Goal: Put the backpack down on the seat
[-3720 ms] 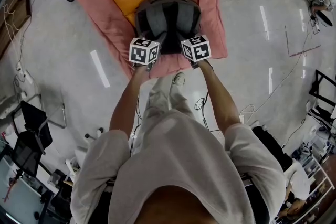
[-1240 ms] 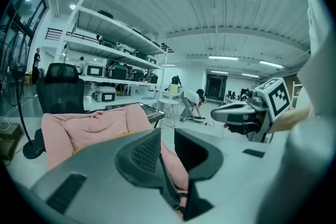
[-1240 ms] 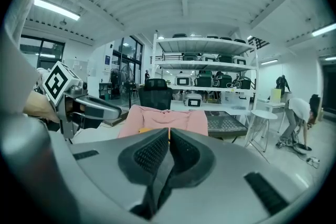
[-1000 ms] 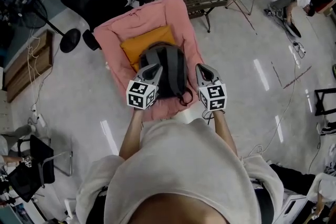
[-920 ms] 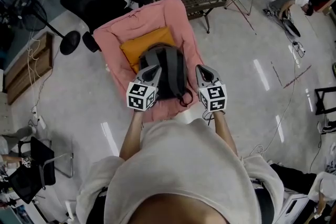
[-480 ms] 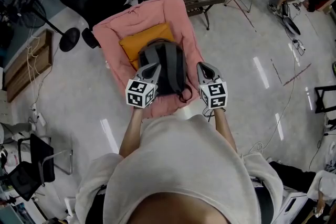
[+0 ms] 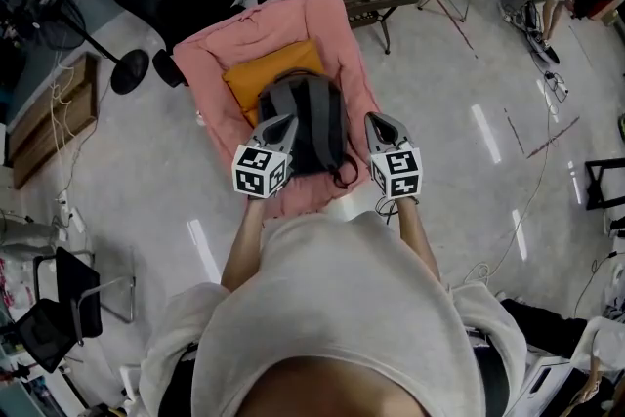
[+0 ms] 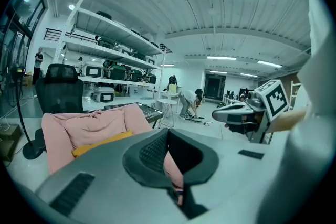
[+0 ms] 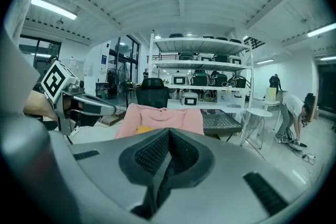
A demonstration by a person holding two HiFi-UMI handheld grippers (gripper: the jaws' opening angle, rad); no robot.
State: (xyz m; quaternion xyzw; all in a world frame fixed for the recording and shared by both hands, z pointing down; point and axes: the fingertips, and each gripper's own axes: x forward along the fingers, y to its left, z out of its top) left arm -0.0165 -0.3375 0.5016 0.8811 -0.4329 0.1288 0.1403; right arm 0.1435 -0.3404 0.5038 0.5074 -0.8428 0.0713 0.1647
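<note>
The job looked done, as far as could be judged: the backpack point(image 7: 308, 127) lay on the pink seat point(image 7: 217, 63), its top end against the orange cushion point(image 7: 256, 78), and nothing appeared to be holding it. It sat between the two grippers and a little ahead of them, its loose strap curling out toward the right gripper point(image 7: 377, 122). What seemed left was only to draw both hands back. The left gripper point(image 7: 282, 124) had its jaws together on nothing, with only a sliver of the pink seat showing through the gap beyond the tips. From above it overlapped the near left edge of the backpack, though whether it touched the fabric could not be told. The right gripper was likewise closed and empty, standing clear of the backpack on its right
</note>
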